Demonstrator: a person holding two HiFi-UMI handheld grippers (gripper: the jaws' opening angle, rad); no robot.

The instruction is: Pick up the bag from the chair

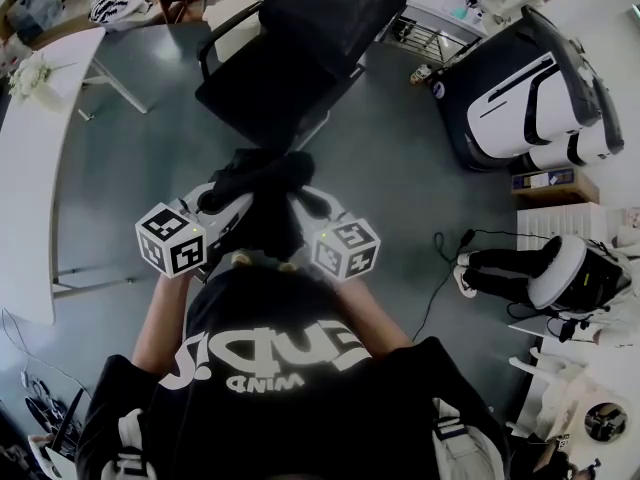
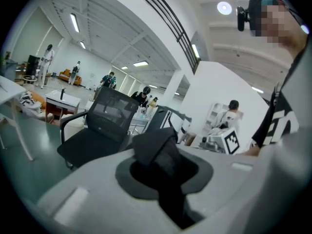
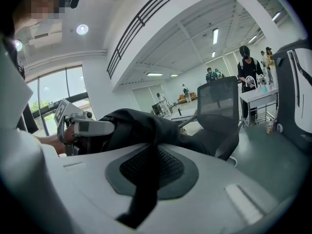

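A black bag (image 1: 263, 196) hangs in the air close to the person's chest, clear of the black mesh office chair (image 1: 290, 58), whose seat holds nothing. My left gripper (image 1: 232, 200) is shut on the bag's left side and my right gripper (image 1: 312, 204) on its right side. In the left gripper view a black strap of the bag (image 2: 158, 152) lies across the dark jaw pad. In the right gripper view the bag (image 3: 131, 126) bulges above the pad, a strap runs down over it, and the left gripper (image 3: 90, 127) shows beyond it. The chair (image 2: 95, 130) stands behind.
A long white desk (image 1: 40, 168) runs along the left. A large white and black machine (image 1: 530, 98) stands at the right, with a cardboard box (image 1: 548, 183) and floor cables (image 1: 445, 268) below it. Several people stand far off in the hall.
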